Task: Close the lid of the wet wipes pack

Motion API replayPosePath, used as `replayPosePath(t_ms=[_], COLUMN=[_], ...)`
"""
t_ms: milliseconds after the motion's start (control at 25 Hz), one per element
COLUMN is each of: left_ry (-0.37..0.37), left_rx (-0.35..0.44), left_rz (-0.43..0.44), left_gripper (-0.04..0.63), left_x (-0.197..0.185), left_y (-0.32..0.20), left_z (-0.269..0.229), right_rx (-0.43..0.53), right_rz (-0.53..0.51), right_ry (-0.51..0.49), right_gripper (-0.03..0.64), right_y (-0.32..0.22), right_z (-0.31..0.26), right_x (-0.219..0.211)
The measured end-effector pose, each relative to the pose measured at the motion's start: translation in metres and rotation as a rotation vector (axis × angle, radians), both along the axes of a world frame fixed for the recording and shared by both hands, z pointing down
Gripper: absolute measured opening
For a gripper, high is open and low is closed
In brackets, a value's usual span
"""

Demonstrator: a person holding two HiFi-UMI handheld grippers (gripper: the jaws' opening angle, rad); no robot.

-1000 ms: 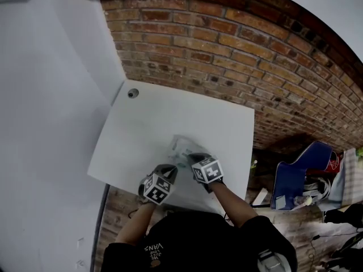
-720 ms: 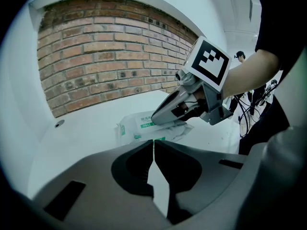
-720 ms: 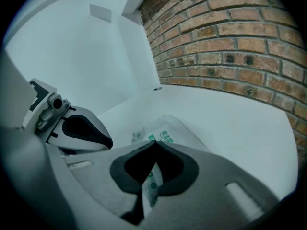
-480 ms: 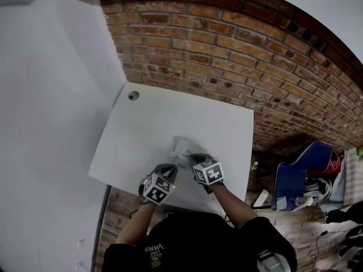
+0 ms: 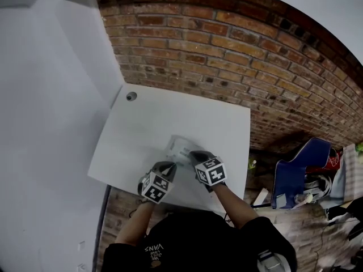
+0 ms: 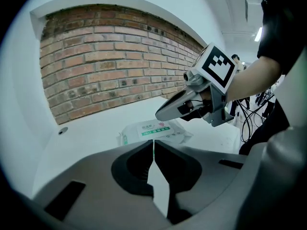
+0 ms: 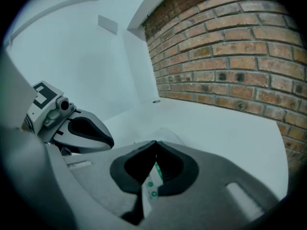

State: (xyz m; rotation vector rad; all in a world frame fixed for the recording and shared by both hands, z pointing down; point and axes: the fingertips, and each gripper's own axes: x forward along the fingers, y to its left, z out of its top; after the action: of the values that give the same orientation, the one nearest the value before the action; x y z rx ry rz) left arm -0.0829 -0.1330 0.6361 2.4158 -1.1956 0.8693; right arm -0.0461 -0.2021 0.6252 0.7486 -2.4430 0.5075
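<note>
The wet wipes pack (image 5: 180, 147) lies flat on the white table (image 5: 147, 123), near its front edge; it is white with a green-striped label. In the left gripper view the pack (image 6: 154, 130) shows its lid lying flat. My right gripper (image 5: 193, 155) hovers just above the pack's near right end, jaws shut and empty. In the right gripper view, the pack (image 7: 154, 178) is visible through the gap under the shut jaws (image 7: 156, 145). My left gripper (image 5: 168, 166) sits just in front of the pack, jaws (image 6: 153, 143) shut on nothing.
A round cable hole (image 5: 131, 96) marks the table's far left corner. A brick wall (image 5: 227, 50) stands behind the table and a white wall (image 5: 51, 95) on its left. A blue seat with clutter (image 5: 298, 177) is on the floor to the right.
My right gripper has lifted slightly off the pack. The left gripper has barely moved, and the pack stays in place.
</note>
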Motion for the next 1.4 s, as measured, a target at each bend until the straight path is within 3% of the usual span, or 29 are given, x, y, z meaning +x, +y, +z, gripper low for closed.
replayPosePath(t_ms=[320, 1400], left_ry=[0.030, 0.081], left_rx=[0.052, 0.222], left_rz=[0.000, 0.027], left_gripper=[0.006, 0.006], left_x=[0.006, 0.011], left_y=[0.004, 0.033], left_z=[-0.014, -0.078], right_rx=[0.085, 0.162], right_rz=[0.041, 0.196], right_ry=[-0.023, -0.142], right_gripper=[-0.002, -0.002], right_y=[0.006, 0.047], right_z=[-0.022, -0.072], right_x=[0.014, 0.056])
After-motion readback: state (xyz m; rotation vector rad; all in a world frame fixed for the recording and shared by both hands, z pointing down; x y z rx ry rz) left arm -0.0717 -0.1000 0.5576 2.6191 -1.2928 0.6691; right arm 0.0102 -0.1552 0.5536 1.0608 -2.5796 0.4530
